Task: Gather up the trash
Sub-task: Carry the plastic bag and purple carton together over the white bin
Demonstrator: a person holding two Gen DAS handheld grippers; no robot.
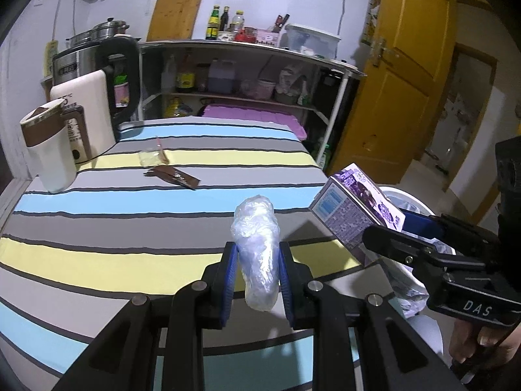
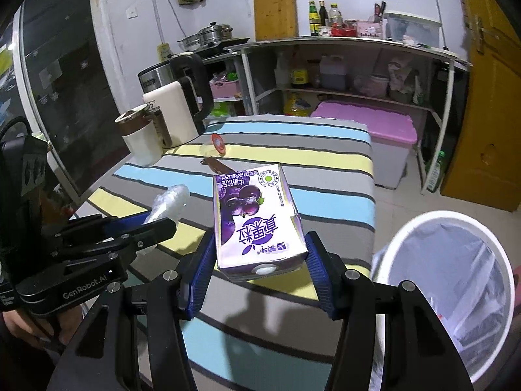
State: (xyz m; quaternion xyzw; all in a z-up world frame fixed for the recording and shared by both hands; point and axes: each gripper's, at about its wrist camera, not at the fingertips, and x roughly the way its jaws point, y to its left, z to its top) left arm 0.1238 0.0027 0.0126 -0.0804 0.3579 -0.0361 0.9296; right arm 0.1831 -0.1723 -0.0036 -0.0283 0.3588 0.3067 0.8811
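Observation:
My left gripper (image 1: 256, 268) is shut on a crumpled clear plastic bag (image 1: 257, 244) and holds it above the striped table (image 1: 97, 228); the bag also shows in the right wrist view (image 2: 169, 203). My right gripper (image 2: 259, 265) is shut on a purple milk carton (image 2: 257, 218), held above the table's right edge; the carton also shows in the left wrist view (image 1: 355, 210). A white trash bin (image 2: 456, 280) with a clear liner stands on the floor to the right of the table. A brown wrapper (image 1: 172, 177) and a clear packet (image 1: 151, 156) lie farther back on the table.
A white mug with a brown band (image 1: 49, 150), a white kettle base (image 1: 88, 110) and a black-handled steel kettle (image 1: 107, 65) stand at the table's far left. A metal shelf with bottles (image 1: 241, 78), a pink-lidded box (image 2: 368, 120) and a yellow door (image 1: 400, 75) lie beyond.

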